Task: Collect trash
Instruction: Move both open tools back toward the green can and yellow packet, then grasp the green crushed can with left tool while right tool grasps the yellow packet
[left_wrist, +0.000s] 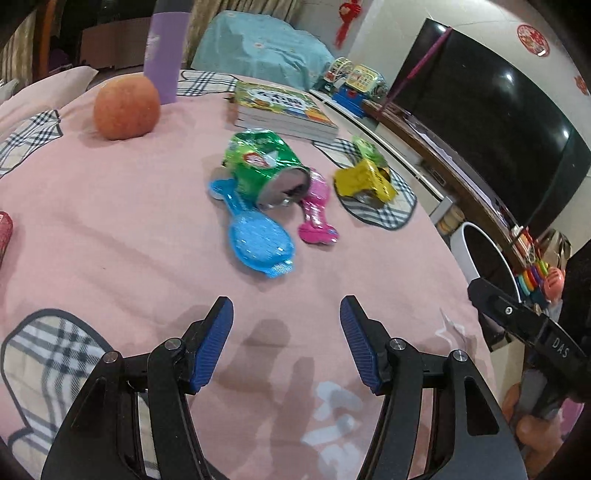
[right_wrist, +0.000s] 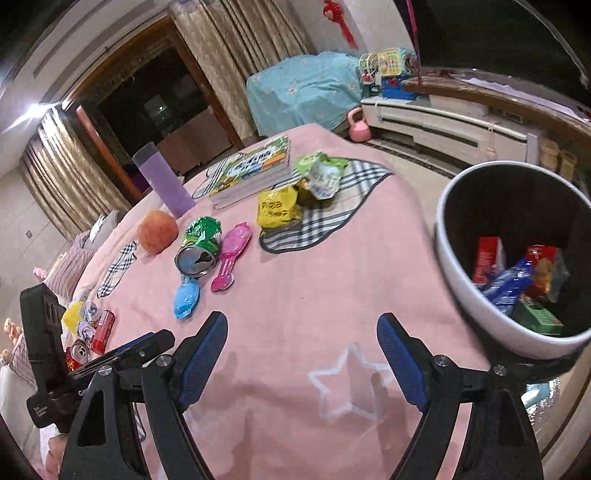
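Gaping, both empty: left claw (left_wrist: 287, 306), right claw (right_wrist: 302, 323); wrappers (right_wrist: 517, 277) inside white bin (right_wrist: 476, 306).

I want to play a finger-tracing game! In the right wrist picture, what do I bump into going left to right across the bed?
Red can → peach → green can → pink wrapper → yellow bag → trash bin.
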